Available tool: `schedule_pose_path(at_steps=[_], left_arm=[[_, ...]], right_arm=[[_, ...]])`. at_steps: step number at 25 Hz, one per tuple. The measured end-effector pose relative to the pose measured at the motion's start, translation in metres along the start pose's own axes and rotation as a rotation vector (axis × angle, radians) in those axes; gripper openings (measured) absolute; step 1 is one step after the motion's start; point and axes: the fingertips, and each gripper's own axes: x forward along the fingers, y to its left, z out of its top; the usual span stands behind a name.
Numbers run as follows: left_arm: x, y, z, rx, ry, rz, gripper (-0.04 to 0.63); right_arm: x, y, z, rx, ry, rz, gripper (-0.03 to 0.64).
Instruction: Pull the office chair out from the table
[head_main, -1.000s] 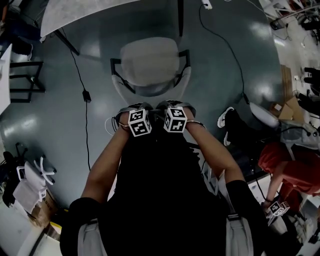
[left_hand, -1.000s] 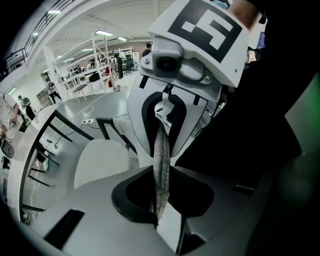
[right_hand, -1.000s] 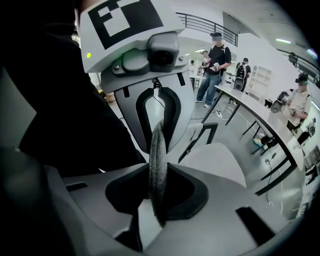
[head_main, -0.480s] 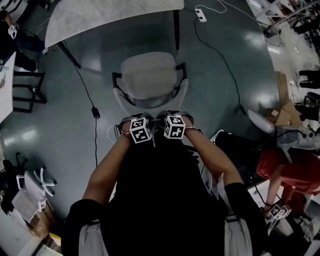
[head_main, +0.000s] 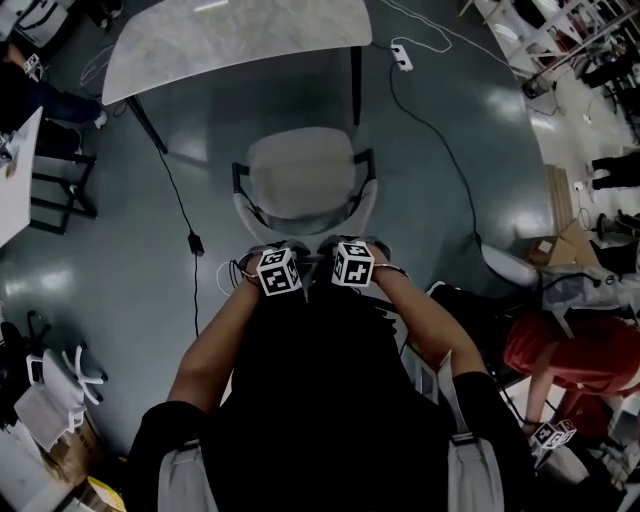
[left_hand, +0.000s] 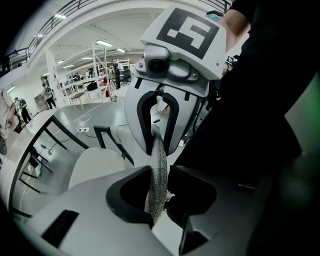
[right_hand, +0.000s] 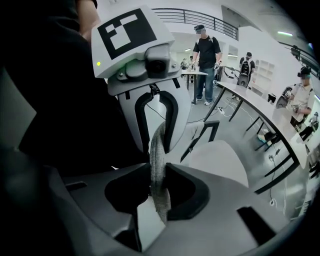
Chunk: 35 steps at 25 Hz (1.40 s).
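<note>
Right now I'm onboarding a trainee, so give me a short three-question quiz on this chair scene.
1. True or false: the office chair sits tucked under the table.
2. What lies between the fingers of the left gripper and the right gripper?
3. The power strip lies: A) on the floor; B) on the chair seat; C) on the tabletop.
Key: 1 false, it stands clear of the table. 2 the backrest's grey top edge; both grippers' fingers have just been opening. 3 A.

power strip (head_main: 402, 57) top right | cable adapter (head_main: 195, 243) left | cardboard box (head_main: 566, 240), perhaps open | person in red (head_main: 570, 352) right
</note>
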Motion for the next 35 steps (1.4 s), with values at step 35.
schedule_pose_path(at_steps=[35], left_arm=[[-0.287, 0.055, 0.169, 0.136, -0.627, 0.307, 0.040]], right_arm=[[-0.314, -0.048, 0.194, 0.013, -0.820, -0.410, 0.049]])
